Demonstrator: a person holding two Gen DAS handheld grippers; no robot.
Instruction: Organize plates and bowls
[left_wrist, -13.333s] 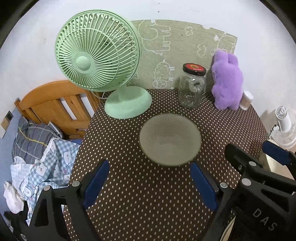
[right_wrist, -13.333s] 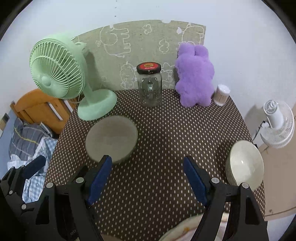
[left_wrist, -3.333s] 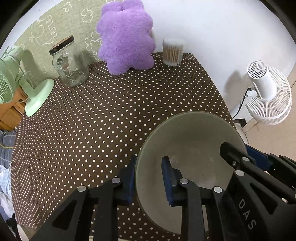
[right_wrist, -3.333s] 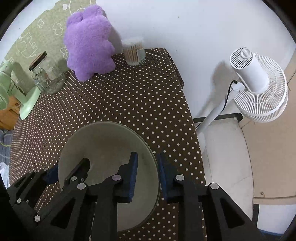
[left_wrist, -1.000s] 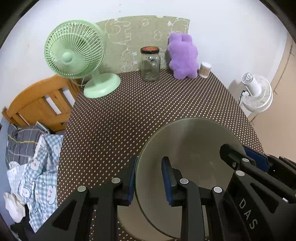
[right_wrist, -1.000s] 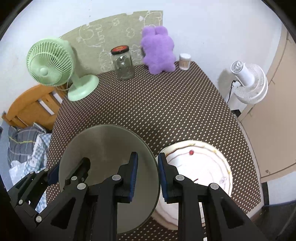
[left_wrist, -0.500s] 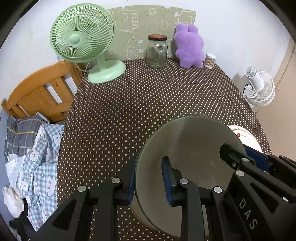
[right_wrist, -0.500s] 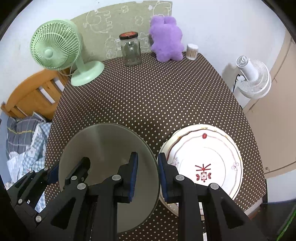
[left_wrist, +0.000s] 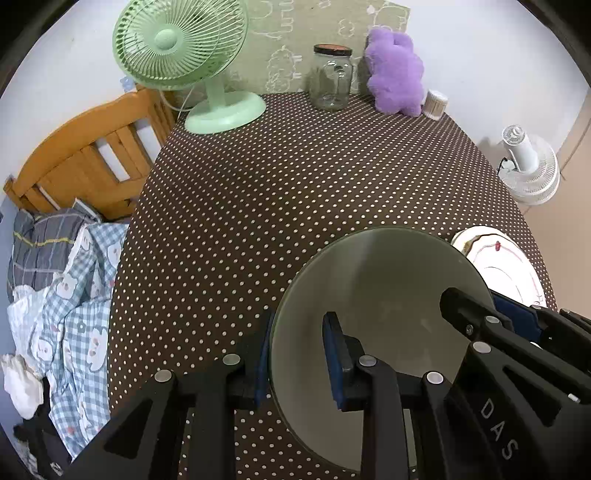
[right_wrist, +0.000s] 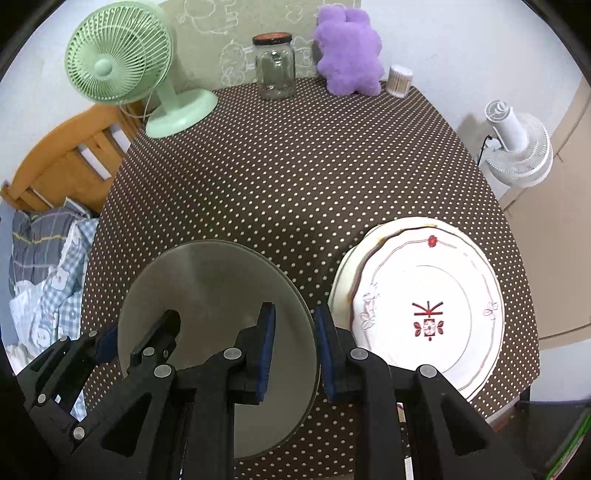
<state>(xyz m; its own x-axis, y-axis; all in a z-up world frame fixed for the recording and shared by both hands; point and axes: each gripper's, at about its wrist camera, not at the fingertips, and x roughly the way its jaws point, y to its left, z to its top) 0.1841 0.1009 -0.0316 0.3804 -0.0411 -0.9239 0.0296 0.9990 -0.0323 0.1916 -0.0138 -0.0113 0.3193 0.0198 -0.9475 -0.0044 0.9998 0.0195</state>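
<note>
I hold a grey-green bowl between my two tools, above the near part of the counter with its brown dotted cloth. My left tool is clamped on the bowl's left rim, one blue pad outside the wall and one inside, and my right tool is clamped on the opposite rim in the same way (in the left view its black frame and blue pad show at the bowl's far right edge). Both tools point steeply down. Just to the right of the bowl a stack of white plates lies on the counter, the top one marked with a red pattern in the middle; the bowl's rim is close beside the stack, and I cannot tell whether they touch. At the far end of the counter stand a green fan, a glass jar with a dark lid, a purple plush toy and a small tub of cotton swabs.
</note>
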